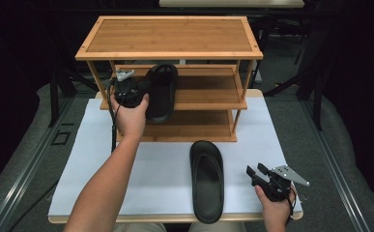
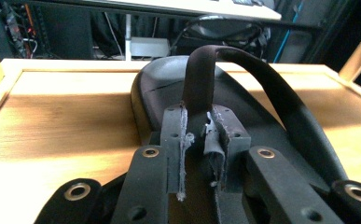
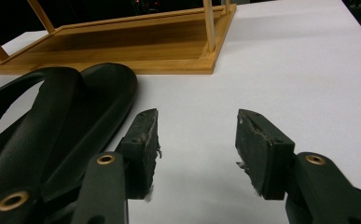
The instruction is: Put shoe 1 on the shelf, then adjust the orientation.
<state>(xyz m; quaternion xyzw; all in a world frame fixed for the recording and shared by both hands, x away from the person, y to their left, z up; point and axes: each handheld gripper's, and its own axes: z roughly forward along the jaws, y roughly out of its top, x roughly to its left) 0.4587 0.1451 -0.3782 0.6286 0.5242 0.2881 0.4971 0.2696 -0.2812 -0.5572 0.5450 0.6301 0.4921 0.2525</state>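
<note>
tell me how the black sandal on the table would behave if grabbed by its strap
The sandal on the table probably hangs without folding: its twin keeps shape held by the strap in the left tongs. Likely light, one-handed. The flat sole shouldn't roll.

High view overhead facing forward, gripper views close, low, sharing rack point(image 1: 169, 53).

The left tool point(image 1: 143, 87) is raised on an outstretched forearm, jaws pinched together; the right tool point(image 1: 258, 173) sits low, jaws spread apart.
</note>
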